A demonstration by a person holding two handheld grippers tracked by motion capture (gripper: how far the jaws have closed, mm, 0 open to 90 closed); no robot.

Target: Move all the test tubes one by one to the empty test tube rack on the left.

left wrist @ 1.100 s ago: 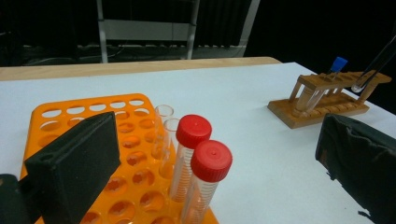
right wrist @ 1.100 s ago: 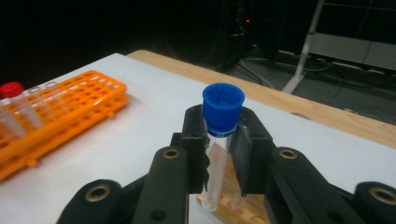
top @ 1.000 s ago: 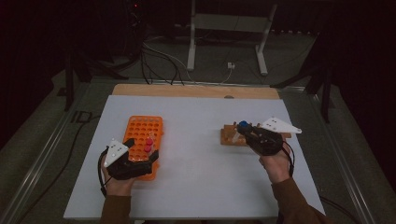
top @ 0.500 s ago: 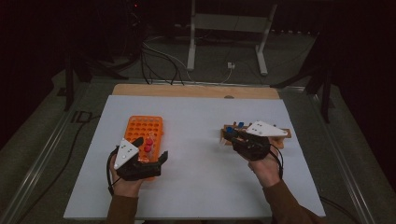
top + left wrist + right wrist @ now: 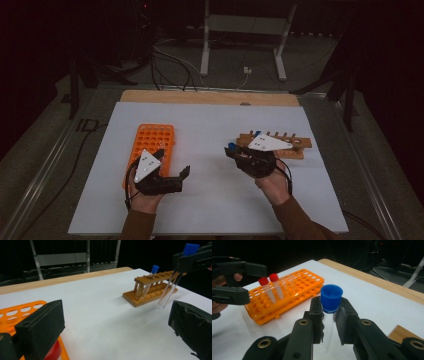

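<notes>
Jaws apart, orange rack (image 5: pixel 15 315), wooden rack (image 5: pixel 150 290), blue-capped tube (image 5: pixel 172 282) held aloft

Clear blue-capped tube (image 5: pixel 329 312) held upright in the right gripper (image 5: pixel 329 315).

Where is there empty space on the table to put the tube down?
The widest bare patch of the white table lies between the orange rack and the wooden rack. The near edge, between the left gripper and right gripper, is also free. Around both racks it is crowded.
</notes>
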